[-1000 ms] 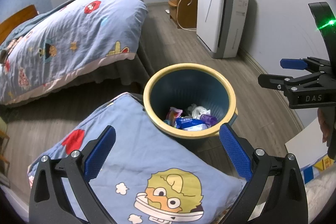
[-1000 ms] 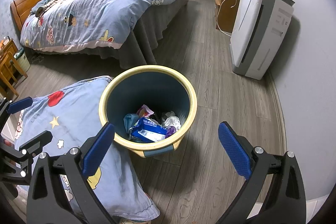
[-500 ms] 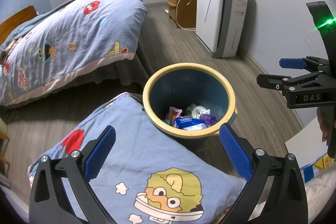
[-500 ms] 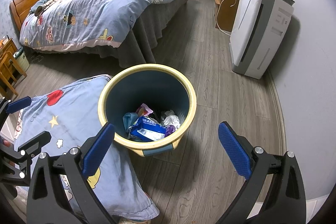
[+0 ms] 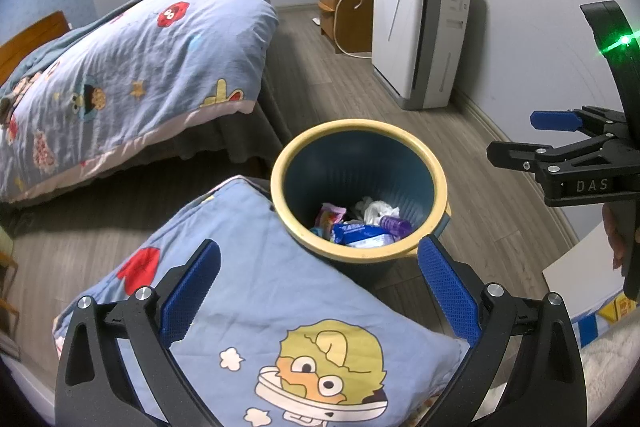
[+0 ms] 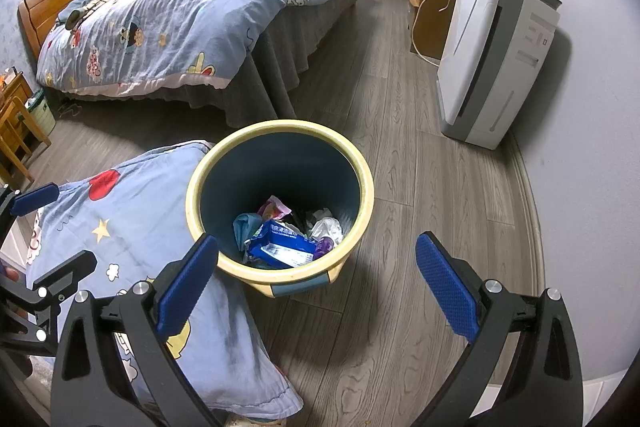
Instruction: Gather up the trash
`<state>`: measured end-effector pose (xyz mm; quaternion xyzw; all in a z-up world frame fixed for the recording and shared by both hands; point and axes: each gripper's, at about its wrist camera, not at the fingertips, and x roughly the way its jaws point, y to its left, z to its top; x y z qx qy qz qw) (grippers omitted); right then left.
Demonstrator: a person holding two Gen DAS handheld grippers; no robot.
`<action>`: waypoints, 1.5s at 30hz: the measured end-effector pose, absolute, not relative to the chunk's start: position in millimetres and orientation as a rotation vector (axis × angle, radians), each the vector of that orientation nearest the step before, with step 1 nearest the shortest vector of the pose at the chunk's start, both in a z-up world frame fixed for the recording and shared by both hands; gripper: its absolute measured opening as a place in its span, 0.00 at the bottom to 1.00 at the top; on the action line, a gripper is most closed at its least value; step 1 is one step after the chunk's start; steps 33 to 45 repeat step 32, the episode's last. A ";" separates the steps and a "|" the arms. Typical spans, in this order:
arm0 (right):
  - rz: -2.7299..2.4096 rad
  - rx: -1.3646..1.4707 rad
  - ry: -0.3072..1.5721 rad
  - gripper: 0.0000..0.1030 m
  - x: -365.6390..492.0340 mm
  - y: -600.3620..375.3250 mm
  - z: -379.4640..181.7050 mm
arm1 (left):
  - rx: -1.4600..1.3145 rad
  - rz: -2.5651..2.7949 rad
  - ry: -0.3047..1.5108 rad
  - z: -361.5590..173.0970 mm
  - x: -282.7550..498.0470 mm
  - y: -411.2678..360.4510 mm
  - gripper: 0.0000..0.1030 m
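Note:
A round bin (image 5: pixel 280 183) (image 6: pixel 192 203) with a yellow rim and dark blue inside stands on the wood floor. Inside lie a blue wipes packet (image 5: pixel 360 233) (image 6: pixel 284 243), crumpled white tissue (image 5: pixel 374 207) (image 6: pixel 326 227), a pink wrapper (image 5: pixel 331 214) (image 6: pixel 274 207) and a small purple item (image 5: pixel 396 225) (image 6: pixel 325 246). My left gripper (image 5: pixel 318 291) hovers open over the pillow, just short of the bin. My right gripper (image 6: pixel 316 291) hangs open above the bin's near rim, empty; it also shows from the side as the right gripper (image 5: pixel 532 135).
A blue cartoon pillow (image 5: pixel 256 307) (image 6: pixel 120 227) leans against the bin's left side. A bed (image 5: pixel 132 55) (image 6: pixel 180 23) with matching quilt fills the back left. A white air purifier (image 5: pixel 416 35) (image 6: pixel 492 55) and a wooden cabinet (image 5: pixel 344 11) stand along the right wall.
Both views have shifted very slightly toward the bin. Both grippers stay open and empty, and the trash in the bin has not moved.

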<state>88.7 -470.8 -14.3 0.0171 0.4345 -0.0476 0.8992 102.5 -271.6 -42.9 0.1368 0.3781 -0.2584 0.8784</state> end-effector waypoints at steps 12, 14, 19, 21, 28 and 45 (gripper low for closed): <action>-0.099 0.033 0.906 0.94 87.7 -469.2 -16.2 | 0.293 -0.544 0.793 -44.8 99.3 -272.7 0.95; -0.102 0.033 0.909 0.94 87.6 -469.1 -16.2 | 0.293 -0.544 0.794 -45.3 99.2 -272.3 0.95; -0.105 0.039 0.909 0.94 88.5 -469.9 -18.7 | 0.274 -0.566 0.827 -48.9 101.8 -269.4 0.95; -0.107 0.041 0.908 0.94 87.8 -469.7 -19.8 | 0.293 -0.564 0.828 -50.2 102.1 -269.6 0.95; -0.116 0.035 0.919 0.94 88.6 -470.4 -22.1 | 0.342 -0.556 0.823 -49.8 97.5 -271.9 0.95; -0.152 0.093 0.957 0.94 94.1 -476.8 -27.9 | 0.346 -0.553 0.816 -44.7 94.5 -266.1 0.95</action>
